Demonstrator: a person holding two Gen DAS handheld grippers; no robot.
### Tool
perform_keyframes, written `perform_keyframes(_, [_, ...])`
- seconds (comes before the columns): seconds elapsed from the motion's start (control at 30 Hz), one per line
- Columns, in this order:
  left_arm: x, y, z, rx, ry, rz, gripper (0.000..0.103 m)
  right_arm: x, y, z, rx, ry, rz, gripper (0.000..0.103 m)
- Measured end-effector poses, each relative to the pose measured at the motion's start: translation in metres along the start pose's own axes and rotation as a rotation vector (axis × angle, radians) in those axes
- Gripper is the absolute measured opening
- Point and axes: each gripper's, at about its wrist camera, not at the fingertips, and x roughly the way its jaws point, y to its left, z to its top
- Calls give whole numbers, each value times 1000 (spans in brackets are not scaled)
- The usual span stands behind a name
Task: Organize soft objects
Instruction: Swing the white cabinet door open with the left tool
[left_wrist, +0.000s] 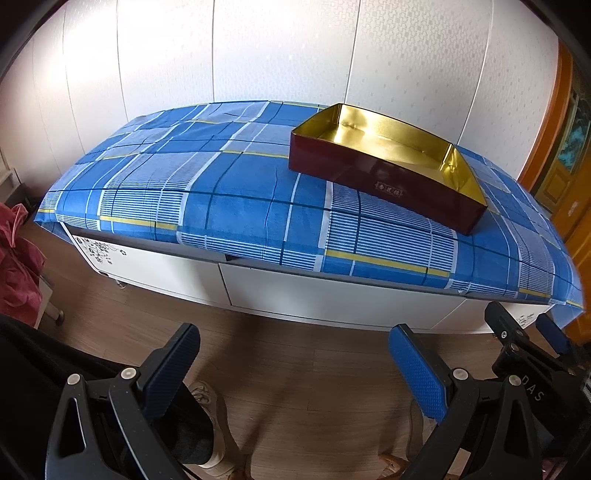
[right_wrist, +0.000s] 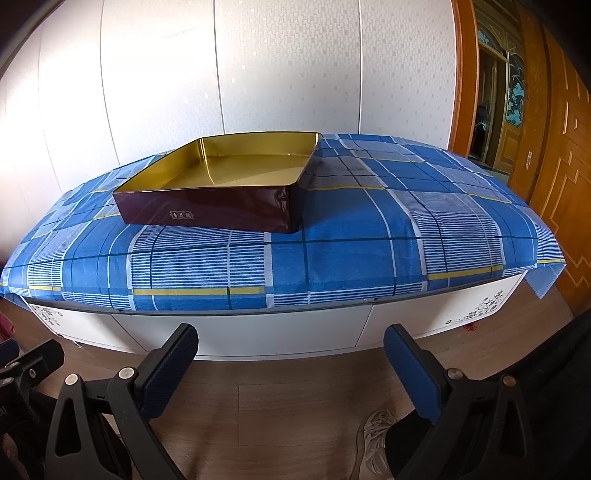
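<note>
A dark red tin box (left_wrist: 373, 181) with a bare gold inside stands on a blue plaid cloth (left_wrist: 229, 184), right of the middle in the left wrist view. The right wrist view shows the same box (right_wrist: 207, 208) left of the middle on the cloth (right_wrist: 369, 221), with nothing in it. My left gripper (left_wrist: 293, 339) hangs open over the wooden floor, well short of the cabinet. Likewise my right gripper (right_wrist: 291, 339) is open and holds nothing. No loose soft object shows on the cloth.
The cloth covers a low white cabinet (left_wrist: 314, 291) against a pale panelled wall. A crumpled red fabric (left_wrist: 14, 266) lies at the far left. An orange wooden door (right_wrist: 554, 155) is at the right. A person's shoe (right_wrist: 373, 424) rests on the floor.
</note>
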Motion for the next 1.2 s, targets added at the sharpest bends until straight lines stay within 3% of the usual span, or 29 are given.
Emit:
perform_keyframes(0.17, [-2,1,0,1,-8,-8,103,1,1,0,-12,2,4,102])
perform_keyframes(0.27, [-1,5,1,4,-14,61,103,6,6,-2,-56,28,12,102])
perform_keyframes(0.43, [7,25,5,-46,18,114,103,44,38,-23,-292,182,-5,102])
perform_keyframes(0.6, [15,46,6,-127,65,91,103,90,78,-64,-608,339,-25,102])
perform_keyframes(0.77, [24,49,1,-135,99,60,103,136,92,-86,-845,379,-82,101])
perform_keyframes(0.87, [38,54,-4,-142,154,63,103,159,89,-89,-952,355,-141,101])
perform_keyframes(1.1, [86,58,-22,-173,395,19,103,215,55,-96,-1135,405,-297,99])
perform_keyframes(1.2, [91,44,-21,-74,397,74,100,228,46,-93,-1208,378,-332,99])
